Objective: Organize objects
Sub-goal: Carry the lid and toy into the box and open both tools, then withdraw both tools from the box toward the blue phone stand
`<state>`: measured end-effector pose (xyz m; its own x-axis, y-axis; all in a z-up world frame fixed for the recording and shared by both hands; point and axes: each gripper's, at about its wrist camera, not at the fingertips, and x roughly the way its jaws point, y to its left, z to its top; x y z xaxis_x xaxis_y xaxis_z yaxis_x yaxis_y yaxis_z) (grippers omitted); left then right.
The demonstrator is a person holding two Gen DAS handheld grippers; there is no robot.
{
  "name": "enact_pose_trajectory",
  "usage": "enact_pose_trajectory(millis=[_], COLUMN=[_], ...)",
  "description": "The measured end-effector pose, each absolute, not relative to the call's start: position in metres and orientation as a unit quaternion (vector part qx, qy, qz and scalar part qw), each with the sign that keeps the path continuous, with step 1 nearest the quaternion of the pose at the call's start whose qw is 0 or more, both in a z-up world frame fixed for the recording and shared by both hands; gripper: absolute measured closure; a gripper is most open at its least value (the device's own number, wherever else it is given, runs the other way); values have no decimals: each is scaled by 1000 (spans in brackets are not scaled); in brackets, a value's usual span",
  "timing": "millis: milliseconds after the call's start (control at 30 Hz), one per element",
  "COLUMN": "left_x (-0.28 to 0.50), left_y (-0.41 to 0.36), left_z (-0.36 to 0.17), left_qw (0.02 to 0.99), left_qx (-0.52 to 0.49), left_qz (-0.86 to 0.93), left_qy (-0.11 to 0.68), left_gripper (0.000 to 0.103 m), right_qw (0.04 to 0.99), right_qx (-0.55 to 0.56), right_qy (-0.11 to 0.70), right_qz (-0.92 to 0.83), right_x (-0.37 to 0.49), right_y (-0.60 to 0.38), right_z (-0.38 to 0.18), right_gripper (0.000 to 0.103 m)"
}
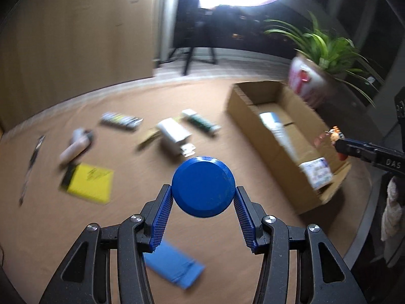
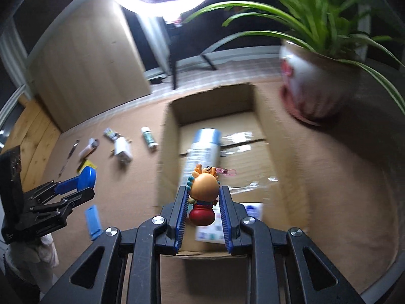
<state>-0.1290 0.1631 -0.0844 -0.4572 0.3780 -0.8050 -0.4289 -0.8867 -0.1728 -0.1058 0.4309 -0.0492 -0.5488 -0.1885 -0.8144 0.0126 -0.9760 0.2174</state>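
Observation:
My left gripper (image 1: pixel 204 192) is shut on a round blue lid (image 1: pixel 203 186), held above the brown table (image 1: pixel 141 197). In the right wrist view that left gripper (image 2: pixel 84 183) shows at the left with the blue lid (image 2: pixel 87 177). My right gripper (image 2: pixel 204 197) is shut on a small orange figurine with a red base (image 2: pixel 203 197), held over the near end of an open cardboard box (image 2: pixel 167 136). The left wrist view catches the figurine (image 1: pixel 335 133) at the tip of the right gripper (image 1: pixel 338 143), above the box (image 1: pixel 243 106). In the box lie a white and blue can (image 2: pixel 202 149) and a printed packet (image 2: pixel 210 230).
Loose on the table are a yellow pad (image 1: pixel 88 182), a blue flat piece (image 1: pixel 174 263), a white box (image 1: pixel 174 133), a green tube (image 1: pixel 201 122), a strip of small tubes (image 1: pixel 121 120) and a pale bottle (image 1: pixel 76 145). A potted plant (image 2: pixel 311 83) stands behind the box.

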Motion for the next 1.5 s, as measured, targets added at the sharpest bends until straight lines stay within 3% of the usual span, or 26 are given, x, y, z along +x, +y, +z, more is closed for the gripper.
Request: enact_pose_trajectory(millis=[333, 667, 767, 833, 900, 1500], left_x=[-143, -154, -158, -160, -163, -152], left_y=[284, 344, 347, 346, 343, 255], left_z=[-69, -72, -75, -75, -74, -68], left_qw=[312, 331, 329, 327, 324, 275], left_qx=[-441, -440, -440, -441, -443, -455], left_qz=[838, 830, 830, 831, 832, 845], left_qy=[68, 88, 92, 90, 83, 60], left_gripper=[50, 50, 49, 44, 35, 34], right_qw=[40, 48, 48, 45, 39, 73], right_qx=[476, 478, 477, 473, 462, 470], right_qy=[-108, -109, -108, -108, -105, -124], right_qz=[-872, -870, -871, -873, -880, -871], right_x=[-107, -111, -111, -110, -108, -104], right_y=[475, 479, 480, 480, 480, 437], right_z=[-57, -63, -63, -62, -58, -55], right_gripper=[81, 81, 75, 51, 47, 46])
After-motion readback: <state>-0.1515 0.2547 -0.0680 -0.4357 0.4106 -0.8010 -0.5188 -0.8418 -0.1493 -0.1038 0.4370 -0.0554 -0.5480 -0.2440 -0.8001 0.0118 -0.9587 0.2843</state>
